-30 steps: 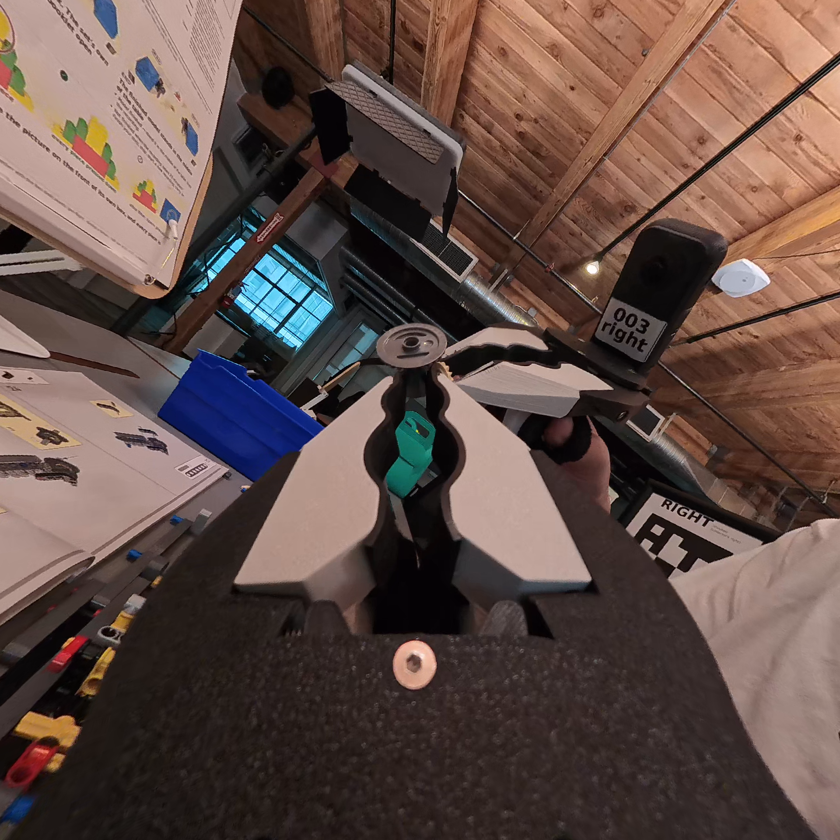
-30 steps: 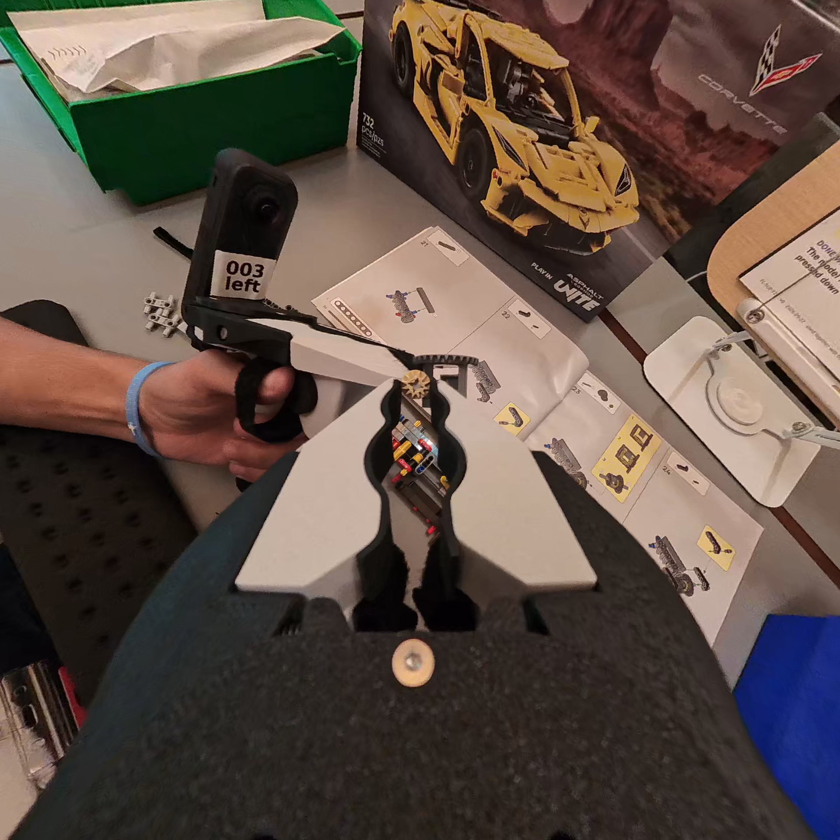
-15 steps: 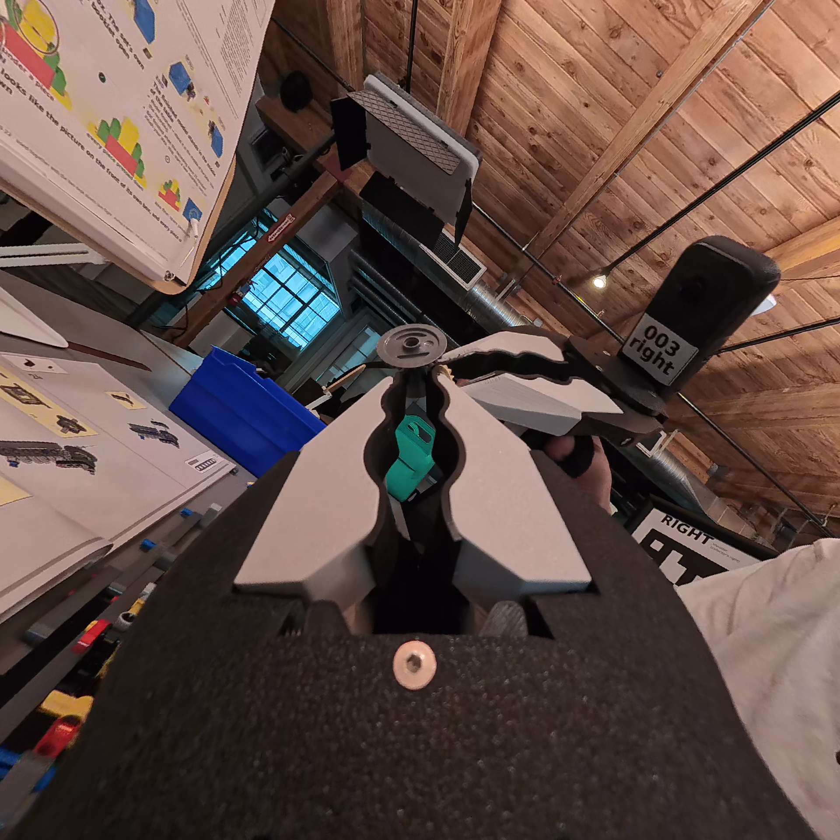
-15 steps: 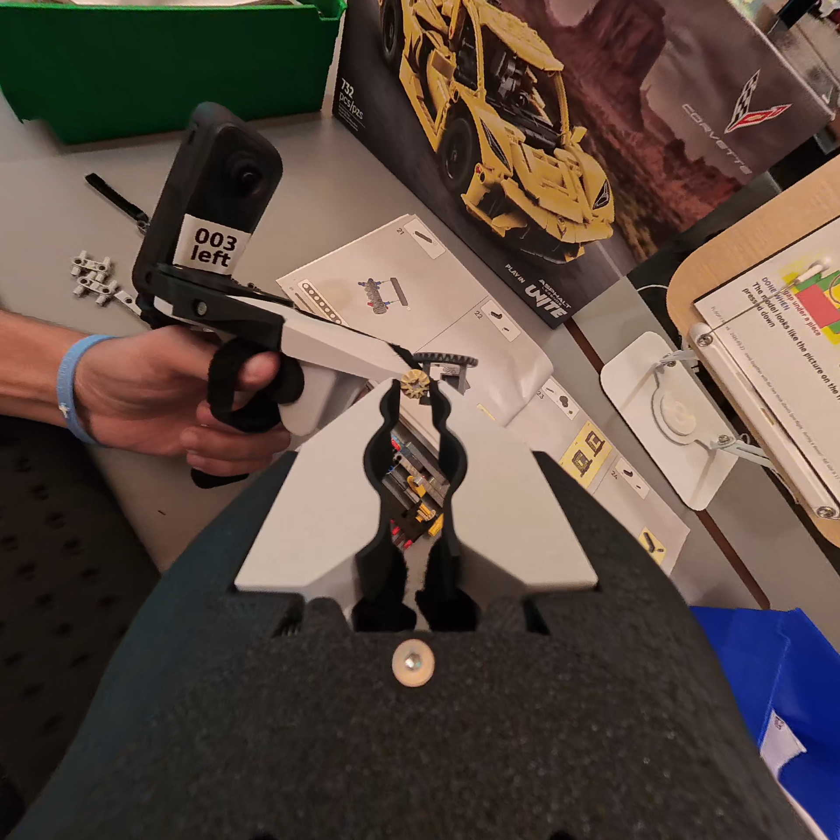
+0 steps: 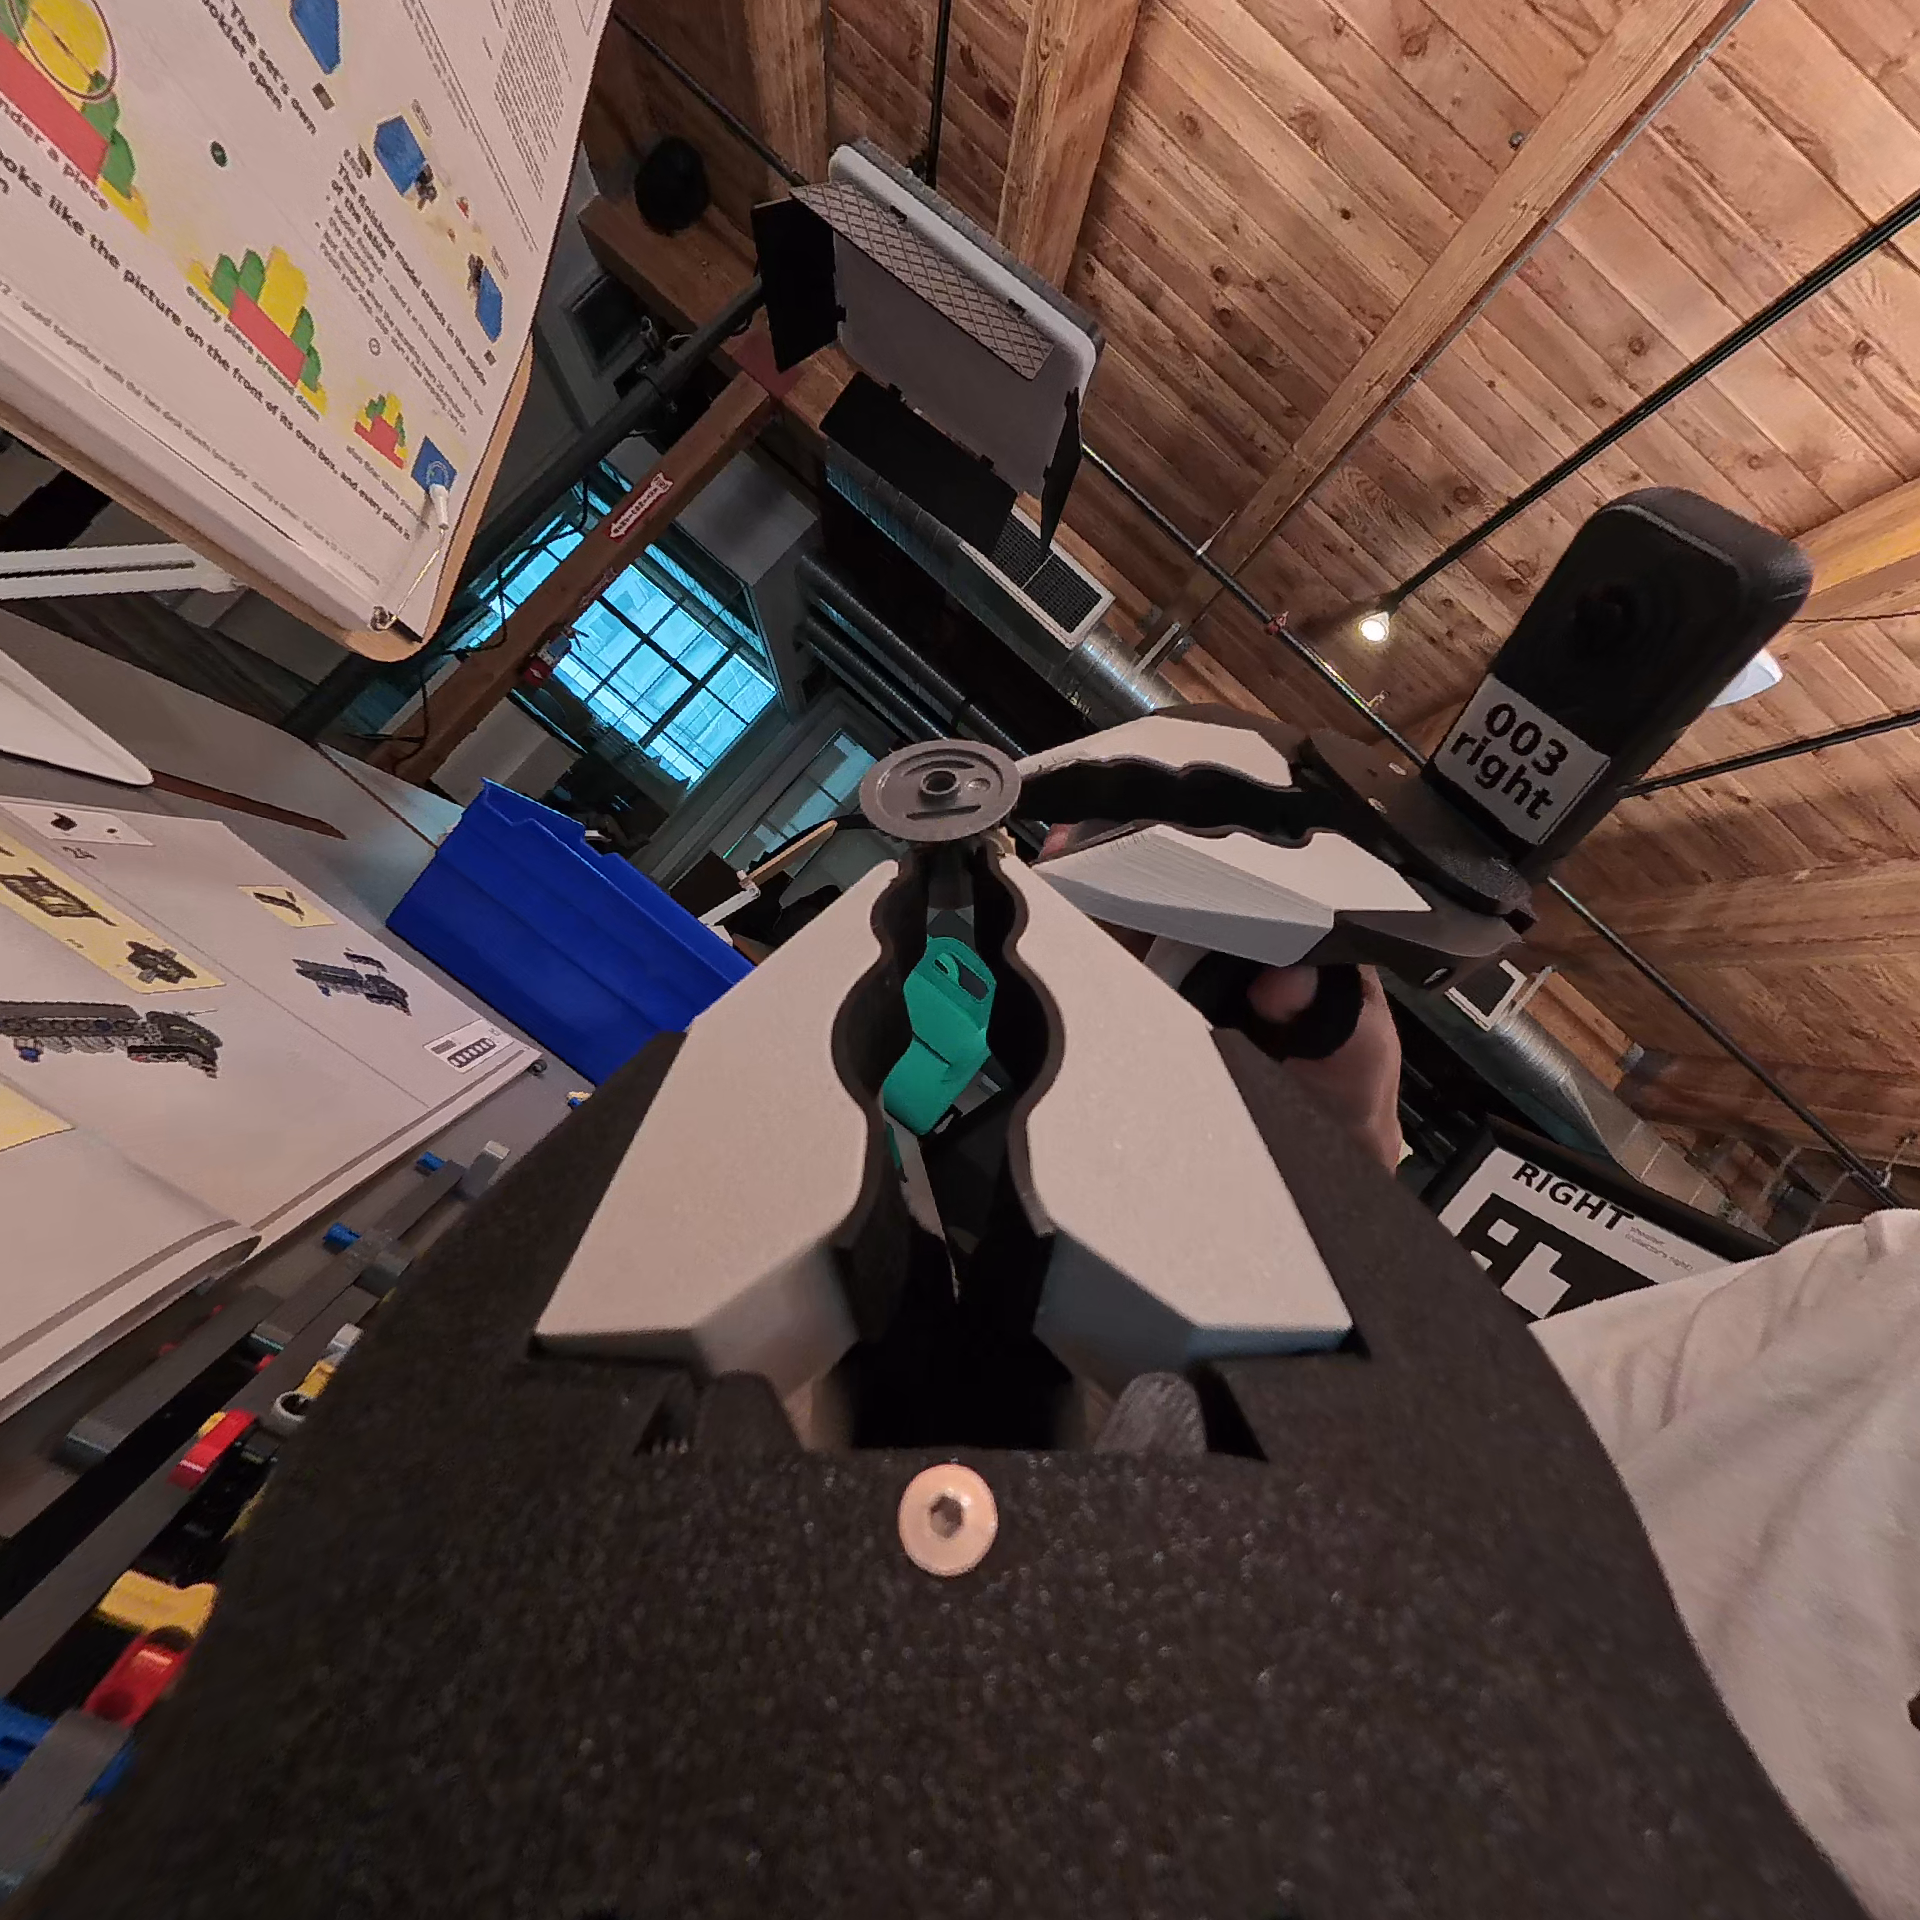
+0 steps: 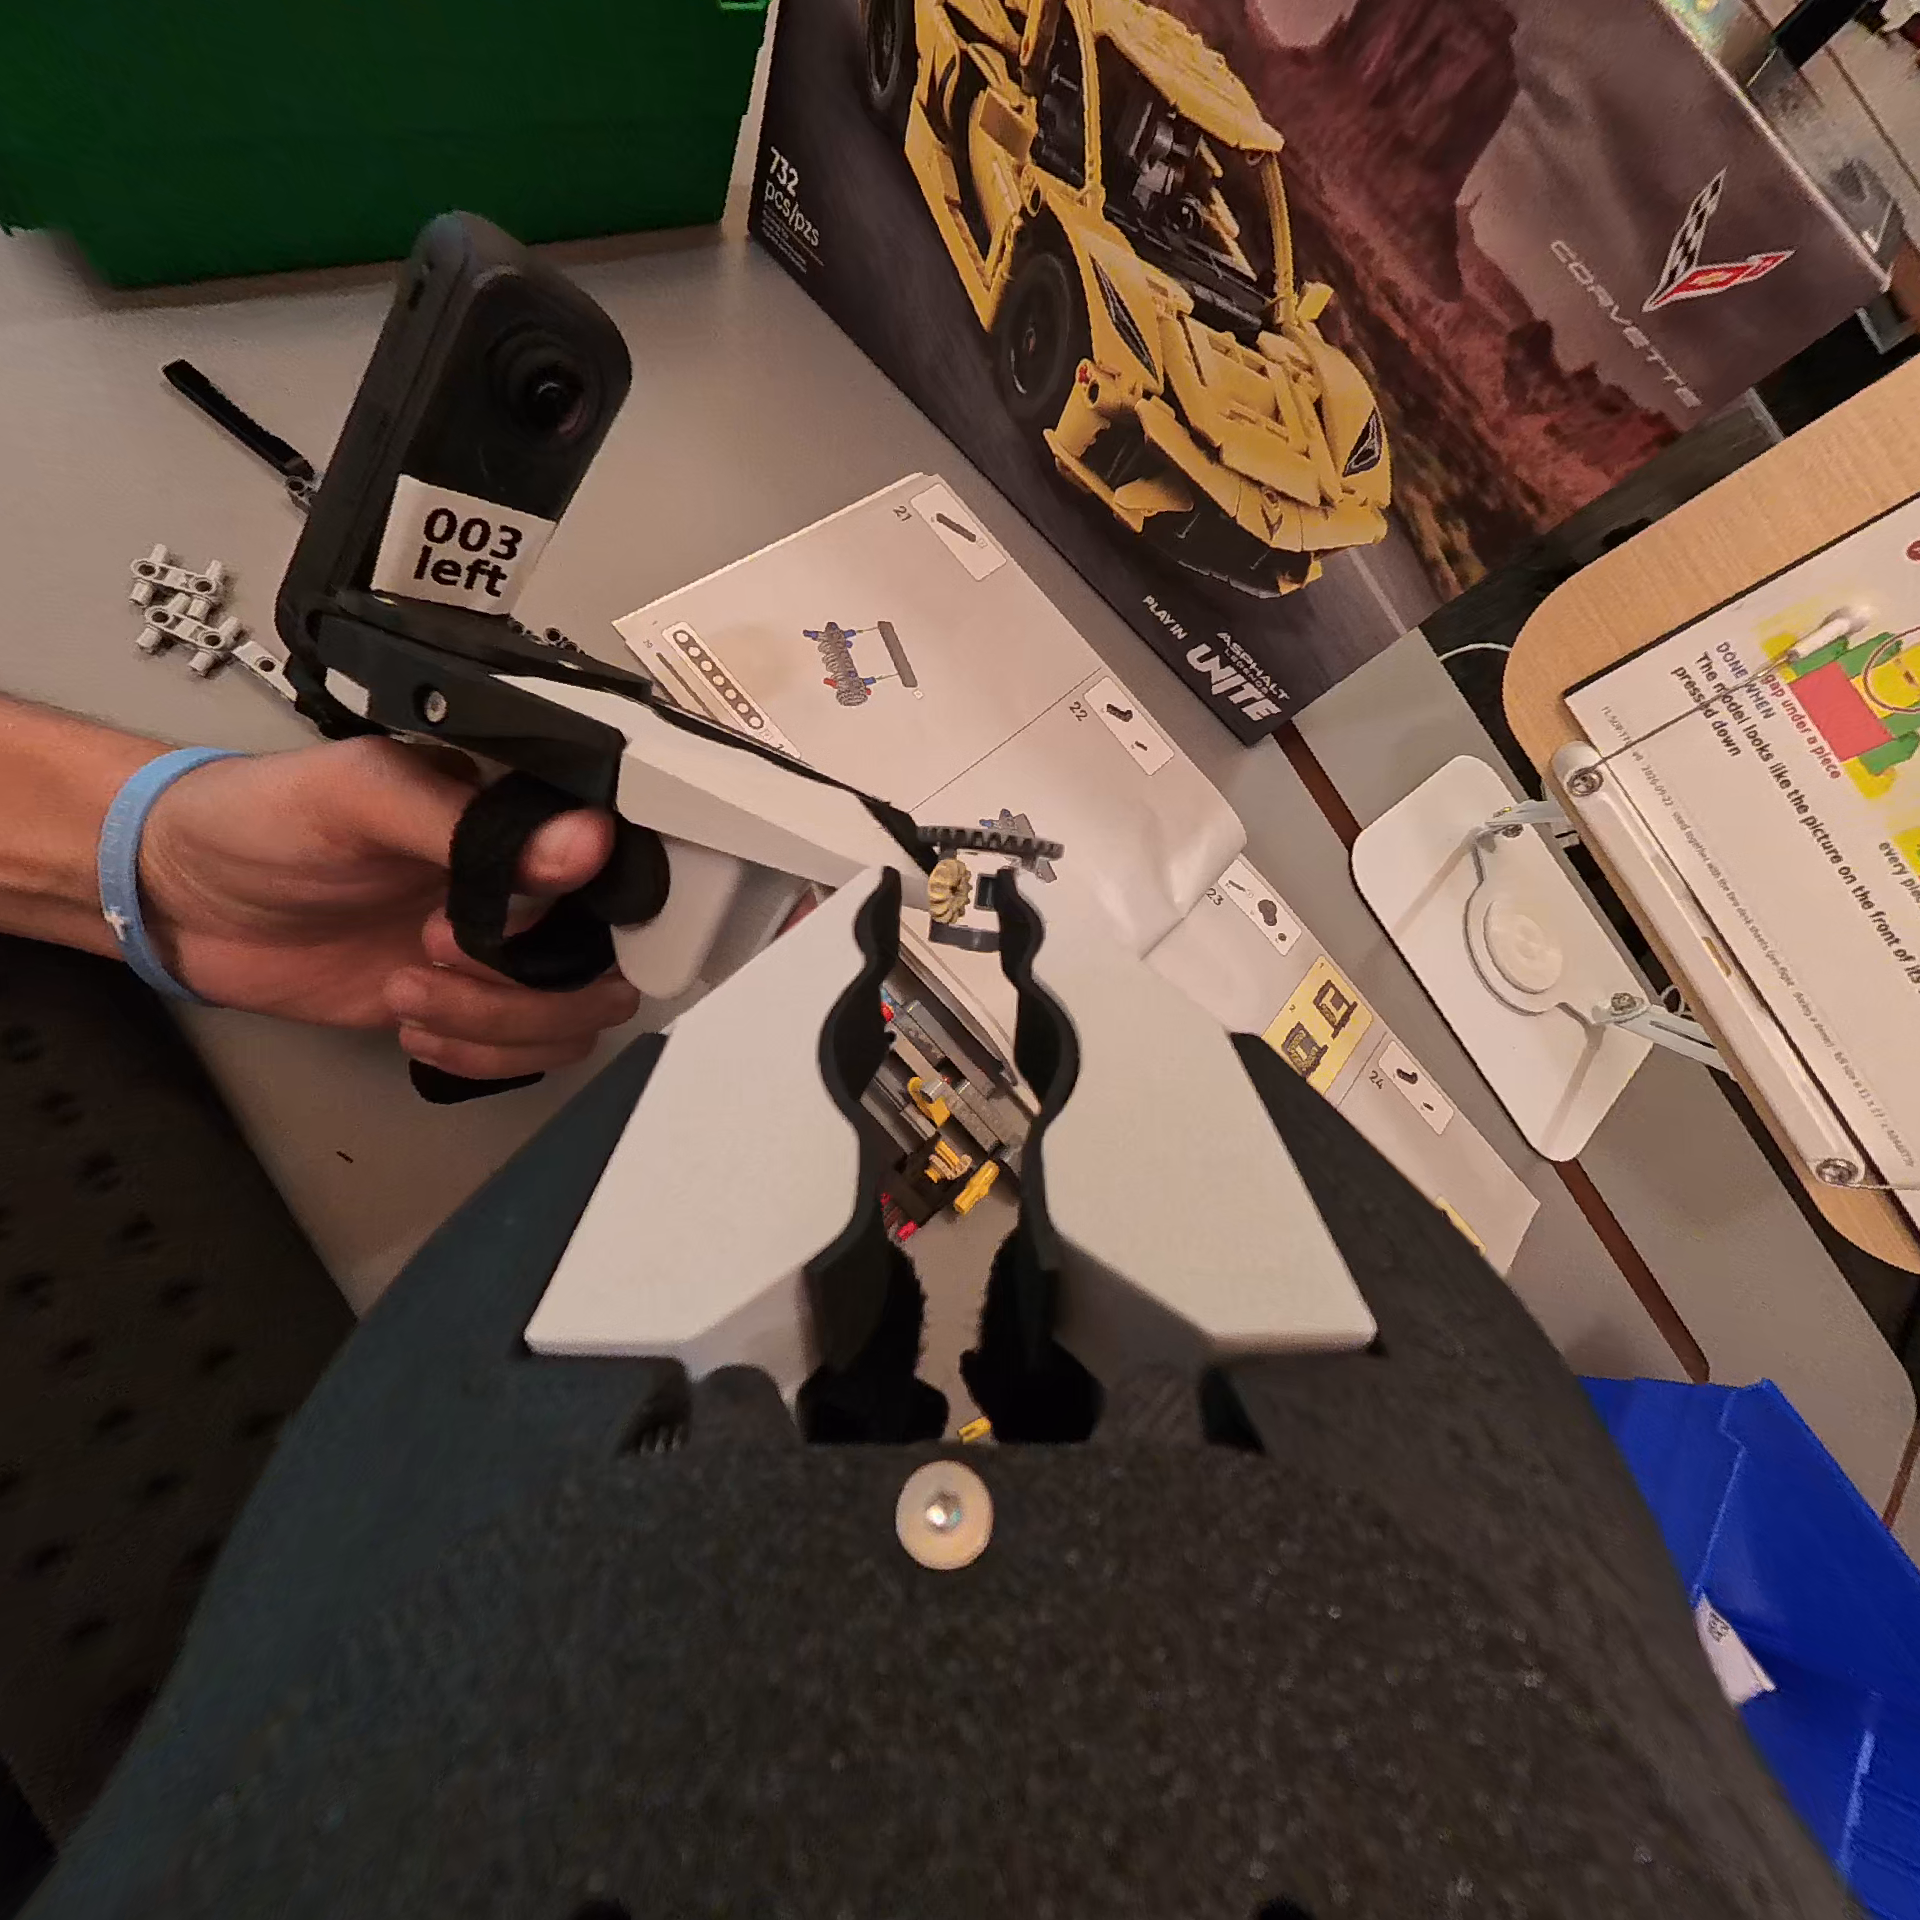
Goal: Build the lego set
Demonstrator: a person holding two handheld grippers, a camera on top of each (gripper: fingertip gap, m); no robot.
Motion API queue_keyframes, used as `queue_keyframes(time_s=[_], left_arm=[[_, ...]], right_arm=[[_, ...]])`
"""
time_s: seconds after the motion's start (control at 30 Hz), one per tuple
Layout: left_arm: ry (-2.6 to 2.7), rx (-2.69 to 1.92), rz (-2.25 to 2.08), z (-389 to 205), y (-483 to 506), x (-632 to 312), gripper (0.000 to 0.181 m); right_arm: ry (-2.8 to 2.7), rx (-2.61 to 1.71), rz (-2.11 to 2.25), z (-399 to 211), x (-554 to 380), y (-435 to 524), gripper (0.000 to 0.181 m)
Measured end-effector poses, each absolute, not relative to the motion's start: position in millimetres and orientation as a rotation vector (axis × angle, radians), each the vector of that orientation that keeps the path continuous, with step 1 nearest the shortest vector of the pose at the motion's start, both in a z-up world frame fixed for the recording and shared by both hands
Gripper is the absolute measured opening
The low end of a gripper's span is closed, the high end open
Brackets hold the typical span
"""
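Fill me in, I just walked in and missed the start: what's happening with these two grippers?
A person works with a gripper in each hand. The left gripper is shut on a dark grey gear piece, raised above the open instruction booklet. The right gripper has its fingers either side of a tan gear on that piece; whether they grip is unclear.

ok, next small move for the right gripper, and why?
Probably a slight push of the right gripper toward the left gripper, to seat the tan gear against the dark grey gear. The tips already meet there and the gears sit almost together; whether they mesh yet is hidden.
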State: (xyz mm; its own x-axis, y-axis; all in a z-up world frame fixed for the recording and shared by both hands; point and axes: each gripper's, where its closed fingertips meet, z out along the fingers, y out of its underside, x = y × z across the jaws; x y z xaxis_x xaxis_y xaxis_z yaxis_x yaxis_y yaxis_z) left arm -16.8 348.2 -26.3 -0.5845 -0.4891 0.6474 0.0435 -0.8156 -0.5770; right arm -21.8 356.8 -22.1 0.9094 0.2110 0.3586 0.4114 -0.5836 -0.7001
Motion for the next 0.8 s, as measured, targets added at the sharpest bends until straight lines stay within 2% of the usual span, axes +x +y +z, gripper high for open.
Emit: queue_keyframes(time_s=[0.43, 0.8], left_arm=[[0.748, -1.221, -2.434, -25.6, 349.6, -17.6, 0.007], [0.798, -1.192, -2.404, -23.9, 344.2, -19.0, 0.007]], right_arm=[[-0.478, -2.183, -0.283, -17.5, -29.8, 353.4, 0.016], [-0.493, -2.176, -0.293, -19.7, -26.8, 350.0, 0.006]])
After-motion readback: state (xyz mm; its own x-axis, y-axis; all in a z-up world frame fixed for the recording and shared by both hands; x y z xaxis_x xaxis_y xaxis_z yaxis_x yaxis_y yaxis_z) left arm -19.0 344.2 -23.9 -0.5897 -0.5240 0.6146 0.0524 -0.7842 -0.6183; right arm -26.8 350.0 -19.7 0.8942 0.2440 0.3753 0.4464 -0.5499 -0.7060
